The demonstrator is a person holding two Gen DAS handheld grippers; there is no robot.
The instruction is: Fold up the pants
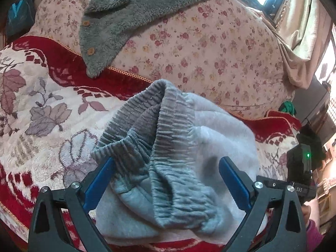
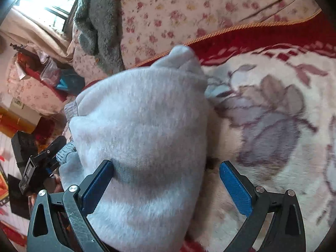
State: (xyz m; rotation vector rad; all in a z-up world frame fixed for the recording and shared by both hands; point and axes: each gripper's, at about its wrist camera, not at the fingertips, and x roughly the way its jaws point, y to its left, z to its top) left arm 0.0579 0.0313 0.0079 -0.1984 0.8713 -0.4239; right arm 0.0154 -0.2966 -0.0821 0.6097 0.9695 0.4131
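The grey fleece pants [image 1: 168,147] lie bunched on the floral blanket, with the ribbed elastic waistband [image 1: 166,126] turned up toward the left wrist camera. My left gripper [image 1: 167,163] is open, its blue pads on either side of the waistband. In the right wrist view the pale fleece of the pants [image 2: 142,130] fills the middle. My right gripper [image 2: 166,168] is open, with its left pad against the fabric and its right pad over the blanket. The left gripper [image 2: 40,163] shows at the left edge of that view.
A red, white and grey floral blanket [image 1: 42,109] covers the bed. Behind it lies a rose-print quilt [image 1: 199,42] with a grey fleece jacket [image 1: 117,21] on top. A window and curtain [image 1: 298,10] are at the right. Boxes and clutter [image 2: 25,96] stand beside the bed.
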